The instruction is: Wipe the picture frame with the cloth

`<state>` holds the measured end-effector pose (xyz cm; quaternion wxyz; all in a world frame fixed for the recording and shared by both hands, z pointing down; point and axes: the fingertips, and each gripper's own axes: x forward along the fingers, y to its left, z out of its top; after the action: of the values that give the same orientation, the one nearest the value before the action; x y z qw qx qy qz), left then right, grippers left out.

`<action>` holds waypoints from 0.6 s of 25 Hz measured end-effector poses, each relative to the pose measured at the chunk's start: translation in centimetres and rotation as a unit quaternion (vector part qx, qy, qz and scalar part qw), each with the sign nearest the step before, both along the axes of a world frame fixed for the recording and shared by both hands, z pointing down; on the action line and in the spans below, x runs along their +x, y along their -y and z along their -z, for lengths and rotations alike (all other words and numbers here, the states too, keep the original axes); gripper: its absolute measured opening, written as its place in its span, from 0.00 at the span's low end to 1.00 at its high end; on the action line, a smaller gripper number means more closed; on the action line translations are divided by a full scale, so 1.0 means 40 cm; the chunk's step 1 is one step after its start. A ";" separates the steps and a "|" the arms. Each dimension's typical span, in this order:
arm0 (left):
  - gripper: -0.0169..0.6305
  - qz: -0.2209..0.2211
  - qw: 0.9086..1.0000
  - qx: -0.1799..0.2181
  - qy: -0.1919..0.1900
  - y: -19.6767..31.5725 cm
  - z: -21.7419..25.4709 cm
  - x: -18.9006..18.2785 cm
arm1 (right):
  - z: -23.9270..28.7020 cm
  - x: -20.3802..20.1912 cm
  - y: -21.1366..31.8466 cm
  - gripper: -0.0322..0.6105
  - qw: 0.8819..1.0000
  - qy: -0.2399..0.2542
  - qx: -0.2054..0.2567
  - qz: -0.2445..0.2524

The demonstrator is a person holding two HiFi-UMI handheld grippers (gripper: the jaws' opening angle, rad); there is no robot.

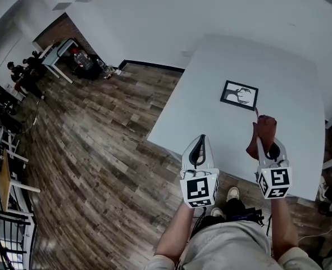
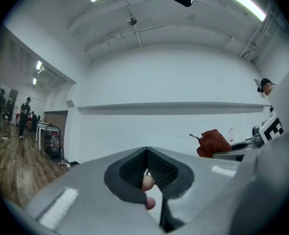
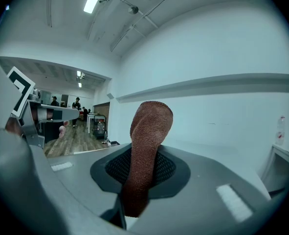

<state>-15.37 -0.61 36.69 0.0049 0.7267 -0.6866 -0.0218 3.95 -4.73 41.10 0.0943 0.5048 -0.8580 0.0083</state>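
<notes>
The white worktop [image 1: 250, 66] stands on a wood-plank floor [image 1: 98, 151]. The picture frame [image 1: 239, 95], black-edged around a dark print, lies flat on the worktop, ahead of the right tongs [image 1: 264, 142]. Those tongs are clenched on a rust-brown cloth [image 1: 265, 131], which bunches up past their tips and, in the head view, ends just short of the frame's near corner. The left tongs [image 1: 199, 142] are held level beside them, over the worktop's near edge, their tips pressed together.
</notes>
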 end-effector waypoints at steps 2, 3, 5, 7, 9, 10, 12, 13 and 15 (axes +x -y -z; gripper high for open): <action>0.03 -0.005 1.000 -0.001 -0.004 0.028 -0.001 0.006 | -0.006 -0.003 0.024 0.20 1.000 -0.001 0.000 0.002; 0.03 -0.006 1.000 -0.002 -0.004 0.043 -0.001 0.010 | -0.009 -0.003 0.038 0.20 1.000 -0.002 0.000 0.003; 0.03 -0.008 1.000 -0.005 -0.001 0.073 -0.005 0.019 | -0.016 0.004 0.069 0.20 1.000 0.000 -0.003 0.002; 0.03 -0.007 1.000 -0.006 0.006 0.105 -0.008 0.027 | -0.023 0.016 0.109 0.20 1.000 0.005 -0.006 -0.002; 0.03 -0.006 1.000 -0.005 0.019 0.142 -0.005 0.033 | -0.028 0.029 0.154 0.20 1.000 0.013 -0.007 -0.007; 0.03 -0.007 1.000 -0.005 0.024 0.162 -0.003 0.038 | -0.028 0.036 0.178 0.20 1.000 0.017 -0.007 -0.010; 0.03 -0.009 1.000 -0.010 0.025 0.202 -0.001 0.050 | -0.030 0.048 0.223 0.20 1.000 0.021 -0.009 -0.014; 0.03 -0.009 1.000 -0.012 0.025 0.222 0.000 0.054 | -0.034 0.052 0.245 0.20 1.000 0.024 -0.011 -0.014; 0.03 -0.009 1.000 -0.015 0.025 0.260 0.002 0.066 | -0.045 0.057 0.283 0.20 0.999 0.029 -0.018 -0.011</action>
<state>-12.72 -11.02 36.61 -0.0014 0.7328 -0.6804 0.0066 6.22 -16.06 42.91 0.0781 0.5123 -0.8543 0.0393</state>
